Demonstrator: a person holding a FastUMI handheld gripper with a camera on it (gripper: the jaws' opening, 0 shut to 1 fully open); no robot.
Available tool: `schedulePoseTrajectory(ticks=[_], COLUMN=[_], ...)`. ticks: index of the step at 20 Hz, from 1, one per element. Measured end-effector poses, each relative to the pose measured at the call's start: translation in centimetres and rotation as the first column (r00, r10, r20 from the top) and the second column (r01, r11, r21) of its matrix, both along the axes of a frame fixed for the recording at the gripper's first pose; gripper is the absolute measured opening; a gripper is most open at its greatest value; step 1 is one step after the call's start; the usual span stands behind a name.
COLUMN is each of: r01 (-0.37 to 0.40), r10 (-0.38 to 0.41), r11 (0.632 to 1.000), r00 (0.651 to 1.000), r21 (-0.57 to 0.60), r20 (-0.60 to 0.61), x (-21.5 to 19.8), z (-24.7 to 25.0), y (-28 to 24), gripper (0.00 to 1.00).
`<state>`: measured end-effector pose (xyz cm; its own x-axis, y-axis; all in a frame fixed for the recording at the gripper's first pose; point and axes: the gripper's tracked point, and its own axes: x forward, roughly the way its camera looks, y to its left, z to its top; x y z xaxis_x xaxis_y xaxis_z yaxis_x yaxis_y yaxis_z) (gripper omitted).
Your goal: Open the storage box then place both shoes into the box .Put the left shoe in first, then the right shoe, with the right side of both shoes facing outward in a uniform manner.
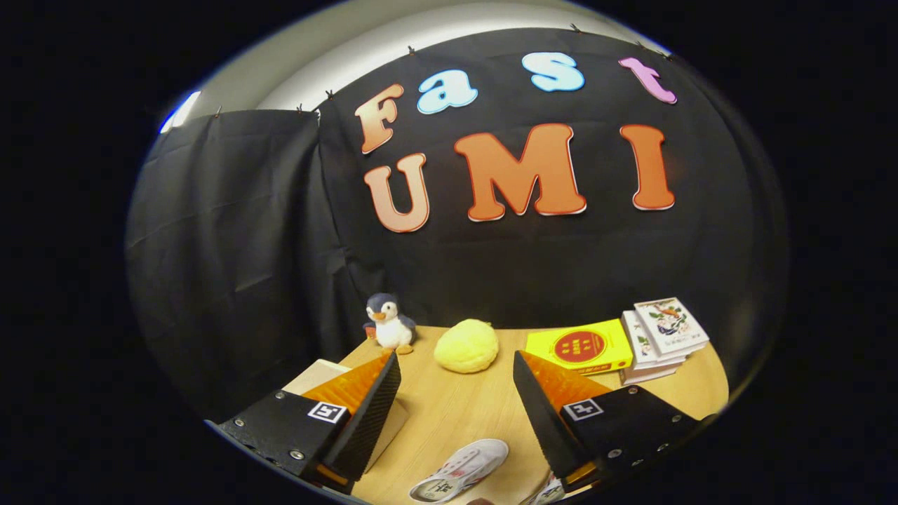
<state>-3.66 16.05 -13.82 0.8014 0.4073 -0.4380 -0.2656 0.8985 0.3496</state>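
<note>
Black cloth wall is seen behind everything, closing the far edge of the wooden surface [456, 414]. Open bare wood is left between the jaws and ahead of them, up to the yellow plush [466, 345].

Storage box [330, 375] is seen at the left, mostly hidden behind the left finger; only a pale corner and side show, so lid state cannot be told.

Book stack [663, 333] sits at the far right near the surface edge, with a yellow book [579, 347] just beside it on the left. Right finger overlaps the yellow book's near corner.

One white shoe [459, 471] lies close in, between the fingers, sole partly turned up, cut off at the bottom. A second shoe [551, 491] is barely seen under the right finger; only a sliver shows, orientation cannot be made out.

Penguin plush [389, 324] stands at the back left, near the wall, beside the yellow plush, apart from it.

Gripper [456, 368] is held above the surface, pitched slightly down; jaws are spread wide, released, nothing gripped.
</note>
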Motion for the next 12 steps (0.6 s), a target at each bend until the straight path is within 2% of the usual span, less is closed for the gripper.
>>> schedulePoseTrajectory(ticks=[4,7,10,12], r01=[-0.114,-0.153,-0.197,-0.222], r10=[0.127,0.191,0.271,0.33], r11=[0.989,0.973,0.951,0.929], r00=[0.981,0.953,0.904,0.859], r21=[0.092,0.173,0.24,0.296], r20=[-0.148,-0.234,-0.331,-0.391], x=[-1.8,-3.2,-4.7,-5.8], z=[-3.1,-4.8,-7.1,-8.5], y=[4.8,7.7,11.0,13.0], gripper=[0.95,0.94,0.93,0.93])
